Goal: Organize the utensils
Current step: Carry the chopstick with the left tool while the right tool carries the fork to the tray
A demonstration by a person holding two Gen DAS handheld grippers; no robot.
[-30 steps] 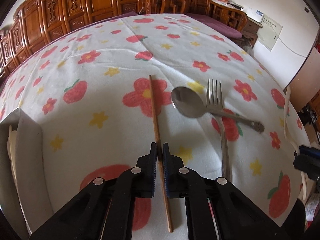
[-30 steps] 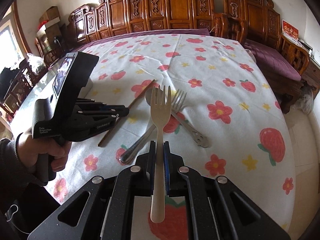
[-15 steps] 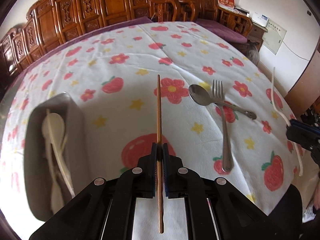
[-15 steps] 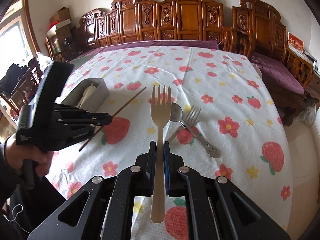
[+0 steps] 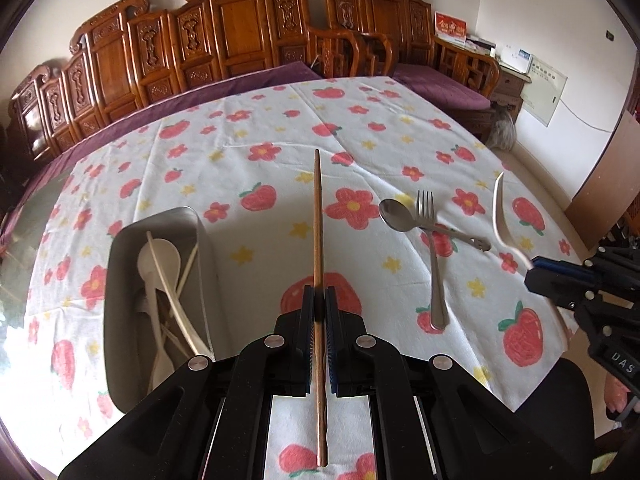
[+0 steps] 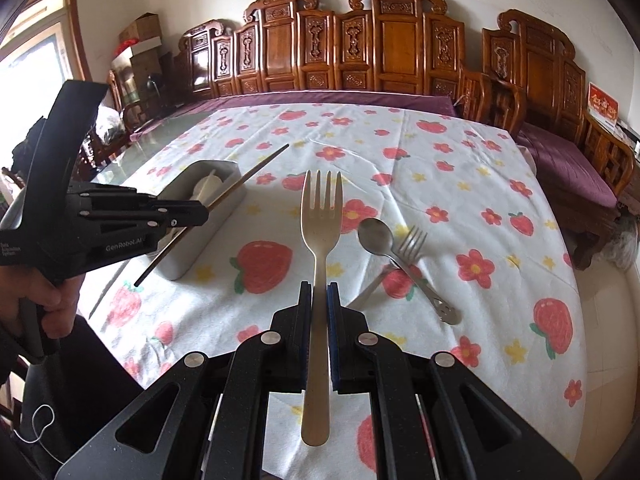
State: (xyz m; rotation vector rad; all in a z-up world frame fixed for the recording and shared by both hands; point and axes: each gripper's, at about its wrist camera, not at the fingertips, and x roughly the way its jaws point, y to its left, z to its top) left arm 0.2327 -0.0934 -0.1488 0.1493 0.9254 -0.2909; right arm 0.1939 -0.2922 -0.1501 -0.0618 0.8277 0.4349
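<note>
Left wrist view: my left gripper (image 5: 319, 300) pinches the brown chopstick (image 5: 317, 216) near its back half, above the cloth beside the grey box (image 5: 120, 264). I judge it light, stiff, slippery. My right gripper (image 6: 319, 300) clamps the beige fork (image 6: 321, 216) at mid-handle.

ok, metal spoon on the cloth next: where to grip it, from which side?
Grip the metal spoon low on its handle, near the flat decorated end, coming from above with fingers across the handle. Its neck crosses the metal fork, so a mid-handle pinch would likely catch both; the bowl is wide and rounded and looks poor for flat pads.
</note>
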